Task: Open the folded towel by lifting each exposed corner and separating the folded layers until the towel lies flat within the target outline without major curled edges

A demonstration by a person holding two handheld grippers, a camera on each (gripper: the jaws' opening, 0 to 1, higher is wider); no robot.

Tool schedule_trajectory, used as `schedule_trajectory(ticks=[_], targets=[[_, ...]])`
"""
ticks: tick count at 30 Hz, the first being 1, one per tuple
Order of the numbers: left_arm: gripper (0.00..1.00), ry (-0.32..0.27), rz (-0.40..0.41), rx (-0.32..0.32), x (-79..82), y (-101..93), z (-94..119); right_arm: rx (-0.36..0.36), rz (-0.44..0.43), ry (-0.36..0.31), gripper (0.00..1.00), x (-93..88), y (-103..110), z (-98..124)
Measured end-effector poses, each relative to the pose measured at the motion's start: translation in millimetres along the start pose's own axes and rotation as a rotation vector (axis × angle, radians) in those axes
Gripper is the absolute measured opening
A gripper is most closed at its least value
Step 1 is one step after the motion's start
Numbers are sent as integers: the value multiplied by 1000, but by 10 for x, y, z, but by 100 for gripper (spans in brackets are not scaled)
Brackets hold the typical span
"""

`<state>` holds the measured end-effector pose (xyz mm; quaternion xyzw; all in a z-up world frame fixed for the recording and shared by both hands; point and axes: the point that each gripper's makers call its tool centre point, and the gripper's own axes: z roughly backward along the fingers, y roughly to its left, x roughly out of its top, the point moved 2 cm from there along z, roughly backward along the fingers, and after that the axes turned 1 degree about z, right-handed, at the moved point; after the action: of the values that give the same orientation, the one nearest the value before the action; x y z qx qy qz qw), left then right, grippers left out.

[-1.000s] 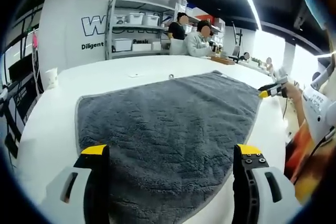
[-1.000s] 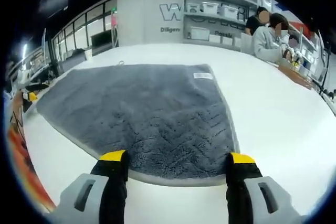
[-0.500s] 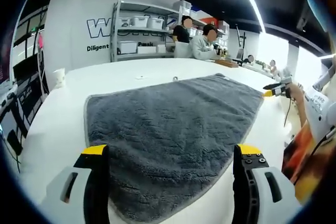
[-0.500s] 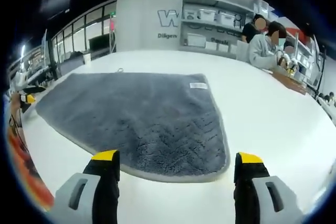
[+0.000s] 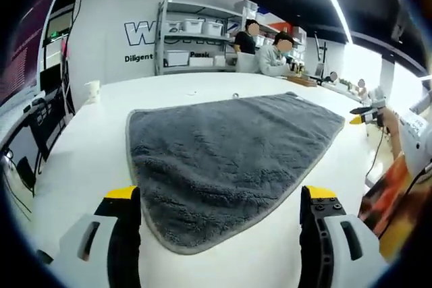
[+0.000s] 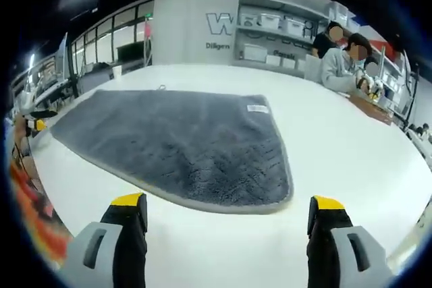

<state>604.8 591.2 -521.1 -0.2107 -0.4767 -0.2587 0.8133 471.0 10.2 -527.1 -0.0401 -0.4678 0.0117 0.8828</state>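
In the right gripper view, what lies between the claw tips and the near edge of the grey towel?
Only bare white table. The right claw is open and apart from the towel.

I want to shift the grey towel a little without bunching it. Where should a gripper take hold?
Probably the rounded near corner of the towel, approached low from the table side by the right gripper: its hem lies exposed at the edge, flat, with bare tabletop around it.

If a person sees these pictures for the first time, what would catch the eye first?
First, the large grey towel spread flat on the white table, with a small white label near one far corner. Then the yellow-tipped jaws of each open gripper, left gripper and right gripper, rising at the bottom of its own view, apart from the towel.
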Motion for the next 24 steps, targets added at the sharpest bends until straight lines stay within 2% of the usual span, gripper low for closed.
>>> schedule_trajectory(ticks=[11,24], targets=[[97,-1,38,36,-109,37,140,34,43,1,99,68,86,-23],[97,9,54,58,-156,73,172,45,64,23,99,57,113,-99]])
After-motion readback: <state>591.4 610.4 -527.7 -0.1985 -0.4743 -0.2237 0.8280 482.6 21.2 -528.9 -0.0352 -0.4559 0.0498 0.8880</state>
